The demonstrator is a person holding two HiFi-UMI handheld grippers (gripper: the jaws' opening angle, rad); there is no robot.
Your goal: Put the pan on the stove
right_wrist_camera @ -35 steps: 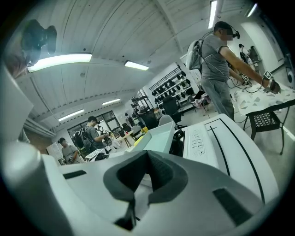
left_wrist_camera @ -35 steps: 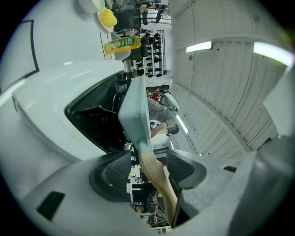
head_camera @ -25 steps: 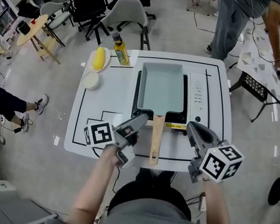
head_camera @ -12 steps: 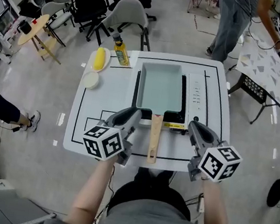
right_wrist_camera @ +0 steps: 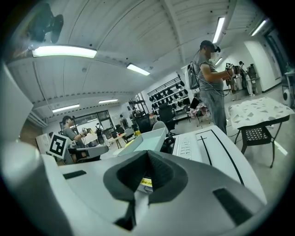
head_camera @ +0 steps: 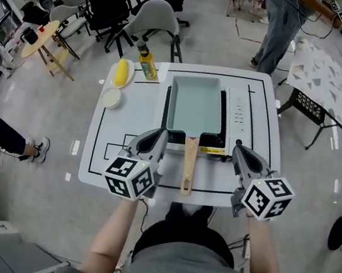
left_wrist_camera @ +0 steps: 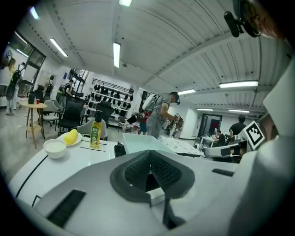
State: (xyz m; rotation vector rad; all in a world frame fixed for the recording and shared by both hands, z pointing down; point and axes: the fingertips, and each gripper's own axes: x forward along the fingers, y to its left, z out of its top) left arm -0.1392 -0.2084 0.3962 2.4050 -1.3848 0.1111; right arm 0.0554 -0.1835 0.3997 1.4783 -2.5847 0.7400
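Note:
A light blue rectangular pan sits on the black-and-white stove at the table's middle, its wooden handle pointing toward me. My left gripper hovers just left of the handle without touching it; its jaws are closing and meet with nothing between them. My right gripper hangs to the right of the handle over the stove's front corner, shut and empty. The left gripper view shows the pan beyond the left gripper. In the right gripper view the pan lies past the right gripper.
At the table's back left stand a yellow-green bottle, a plate with a yellow item and a white bowl. Chairs stand behind the table. A person stands at the back right beside a patterned side table.
The left gripper's jaws have gone from wide open to shut. It has drawn slightly left of the handle, with its marker cube turned up. The right gripper and the pan have stayed put.

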